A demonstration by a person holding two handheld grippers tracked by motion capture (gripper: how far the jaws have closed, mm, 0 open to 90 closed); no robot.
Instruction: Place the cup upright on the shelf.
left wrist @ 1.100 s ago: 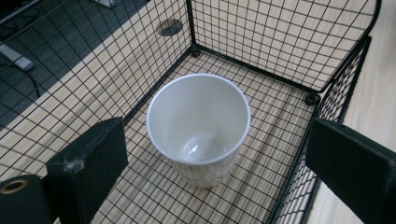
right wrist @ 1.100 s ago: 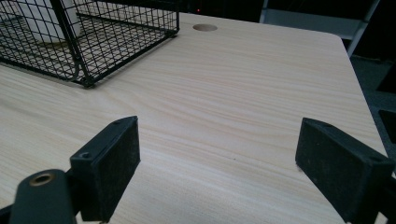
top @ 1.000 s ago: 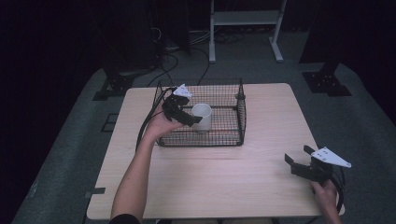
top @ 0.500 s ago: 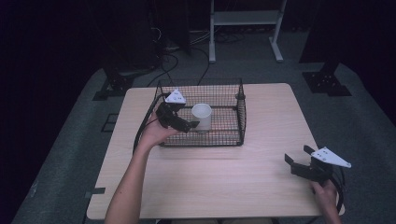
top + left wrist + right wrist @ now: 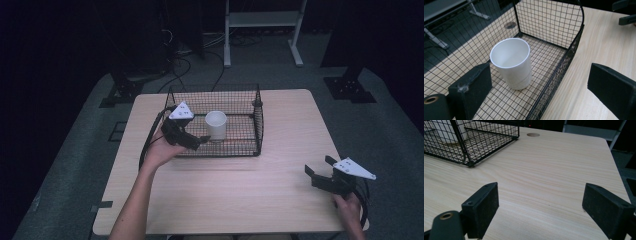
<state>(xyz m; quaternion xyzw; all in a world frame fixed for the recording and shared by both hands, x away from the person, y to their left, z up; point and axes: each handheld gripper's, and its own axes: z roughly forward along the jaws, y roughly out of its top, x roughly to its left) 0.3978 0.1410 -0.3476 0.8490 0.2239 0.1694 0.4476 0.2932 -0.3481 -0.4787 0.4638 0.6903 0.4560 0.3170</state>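
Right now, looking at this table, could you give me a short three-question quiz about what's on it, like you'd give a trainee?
1. True or false: the white cup stands upright inside the wire basket.
2. Is the left claw open, or shut on the cup?
3. What lies under the right claw: A basket, B bare table, C cup?

Key: 1 true. 2 open, with one jaw inside the basket wall and one outside. 3 B.

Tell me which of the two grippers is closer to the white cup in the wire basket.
The left gripper. It hangs at the basket beside the cup, while the right gripper sits far off near the table's front right corner.
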